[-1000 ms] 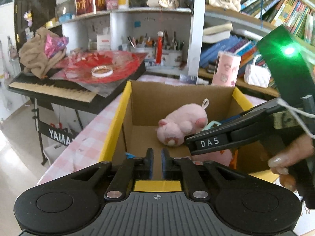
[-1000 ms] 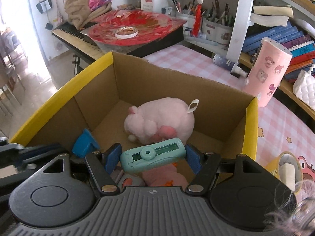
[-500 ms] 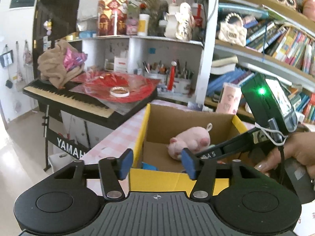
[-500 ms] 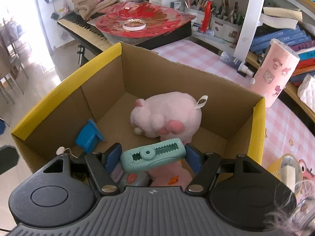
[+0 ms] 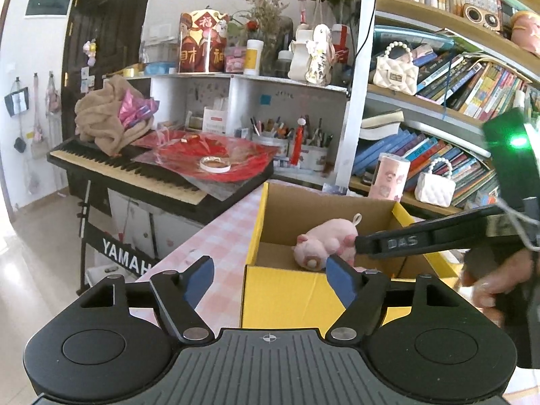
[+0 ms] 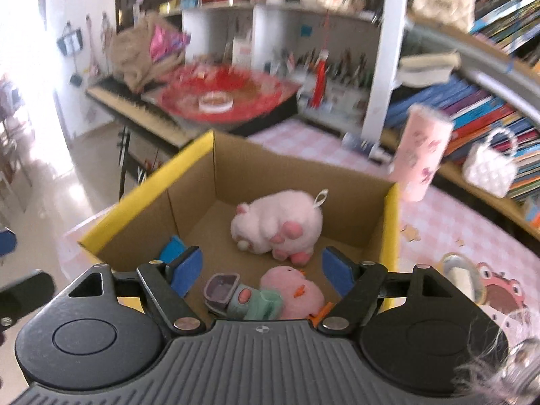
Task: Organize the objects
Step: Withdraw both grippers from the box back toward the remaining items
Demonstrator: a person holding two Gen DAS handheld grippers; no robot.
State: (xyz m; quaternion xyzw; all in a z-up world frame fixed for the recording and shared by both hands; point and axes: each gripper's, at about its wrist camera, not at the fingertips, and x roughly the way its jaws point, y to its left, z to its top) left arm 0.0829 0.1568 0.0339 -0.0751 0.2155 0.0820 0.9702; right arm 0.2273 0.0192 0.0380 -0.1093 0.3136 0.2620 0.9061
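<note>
The left hand-held gripper (image 5: 266,275) is seen with its blue pads spread and still parting, nothing between them; it is held in front of the yellow outer wall of the cardboard box (image 5: 287,295). The right hand-held gripper (image 6: 261,270) is likewise opening above the box interior, and no object is pressed by its pads. On its arm, as seen from the left wrist, the letters "DAS" are read, and a hand (image 5: 496,276) is wrapped around its handle.

Inside the box a pink plush pig (image 6: 276,227) is lying on its side near the middle. Nearer the gripper, a mint-green toy (image 6: 249,300) is resting against a second pink plush (image 6: 297,293), and a blue piece (image 6: 170,251) is lying by the left wall.

The box is set on a table (image 5: 216,236) covered in pink check. Beside the table, "YAMAH" is legible on the stand of a keyboard (image 5: 128,168).
</note>
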